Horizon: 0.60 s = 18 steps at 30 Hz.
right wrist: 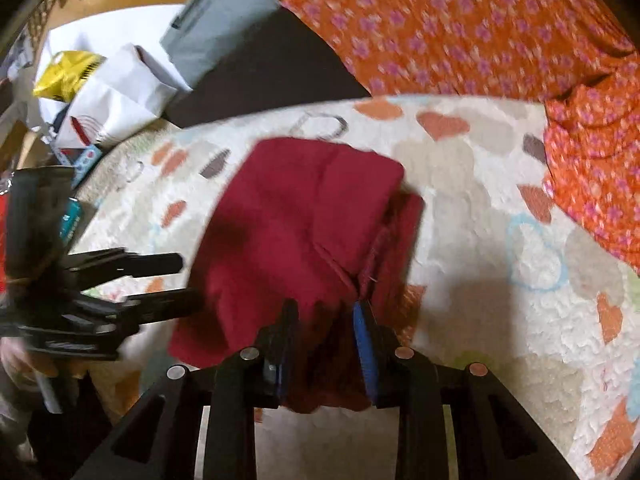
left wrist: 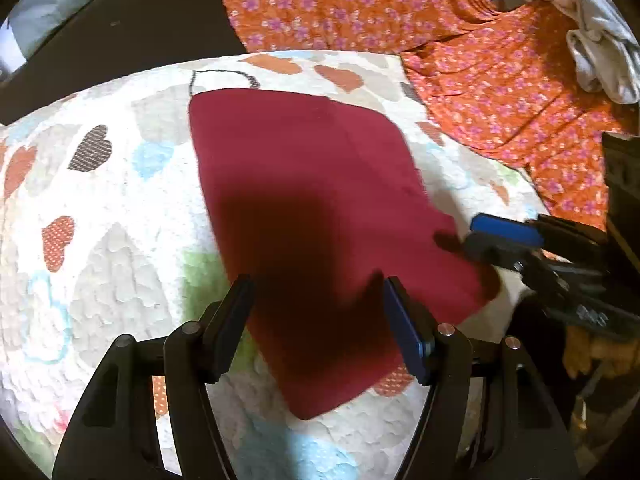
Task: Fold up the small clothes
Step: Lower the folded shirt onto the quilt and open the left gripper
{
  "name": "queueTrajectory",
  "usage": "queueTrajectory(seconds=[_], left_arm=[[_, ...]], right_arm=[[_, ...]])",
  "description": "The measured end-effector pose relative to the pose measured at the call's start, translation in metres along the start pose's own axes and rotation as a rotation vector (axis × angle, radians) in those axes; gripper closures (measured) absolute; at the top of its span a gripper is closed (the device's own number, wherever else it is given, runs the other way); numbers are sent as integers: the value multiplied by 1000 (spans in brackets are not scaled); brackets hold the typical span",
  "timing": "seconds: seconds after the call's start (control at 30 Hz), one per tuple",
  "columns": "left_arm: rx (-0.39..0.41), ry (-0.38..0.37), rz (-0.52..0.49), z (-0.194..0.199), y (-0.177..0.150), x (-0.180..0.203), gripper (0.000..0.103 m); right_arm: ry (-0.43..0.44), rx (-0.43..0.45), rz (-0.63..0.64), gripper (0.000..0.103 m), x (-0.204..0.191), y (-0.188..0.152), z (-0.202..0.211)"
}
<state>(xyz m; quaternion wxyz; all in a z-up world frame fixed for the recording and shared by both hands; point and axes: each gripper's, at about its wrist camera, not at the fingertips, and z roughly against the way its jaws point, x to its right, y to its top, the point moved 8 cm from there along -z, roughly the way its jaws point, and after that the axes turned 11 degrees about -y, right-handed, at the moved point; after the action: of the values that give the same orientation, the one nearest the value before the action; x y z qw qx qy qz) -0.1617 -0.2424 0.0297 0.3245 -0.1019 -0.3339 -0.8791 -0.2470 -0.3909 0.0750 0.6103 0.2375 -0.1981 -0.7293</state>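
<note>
A dark red garment (left wrist: pixel 304 184) lies folded flat on a white quilt with coloured hearts (left wrist: pixel 100 208). My left gripper (left wrist: pixel 316 292) hovers just above its near part, jaws wide open and empty. My right gripper (left wrist: pixel 472 234) comes in from the right at the garment's right edge. In the right wrist view the right gripper (right wrist: pixel 326 310) has a bunch of the red garment (right wrist: pixel 296 216) between its partly closed fingers; the left gripper (right wrist: pixel 188 280) shows at the left, open, by the cloth's edge.
An orange flowered cloth (left wrist: pixel 480 80) covers the far and right side. A heap of grey and white clothes (left wrist: pixel 592 40) lies at the far right. A grey bag (right wrist: pixel 216 24), white paper bags (right wrist: pixel 116 96) and a yellow packet (right wrist: pixel 64 76) stand beyond the quilt's left edge.
</note>
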Motion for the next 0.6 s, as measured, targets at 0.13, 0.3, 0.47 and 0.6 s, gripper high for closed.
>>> queueTrajectory(seconds=[0.13,0.3,0.47,0.6], left_arm=[[6,50,20,-5,-2,-7,36],[-30,113,14,-18,-12,-12,37],[-18,138,19,-18,-12,-13,36],[-7,153,13,-16,-10,-12,36]], right_arm=[[41,-16,1,76,-15,-2,-13],[47,-100,-17,76,-12,-31,-50],[26,-110,6,76,-15,-29,-40],[55,-86,-67,76,-7,-18,-24]])
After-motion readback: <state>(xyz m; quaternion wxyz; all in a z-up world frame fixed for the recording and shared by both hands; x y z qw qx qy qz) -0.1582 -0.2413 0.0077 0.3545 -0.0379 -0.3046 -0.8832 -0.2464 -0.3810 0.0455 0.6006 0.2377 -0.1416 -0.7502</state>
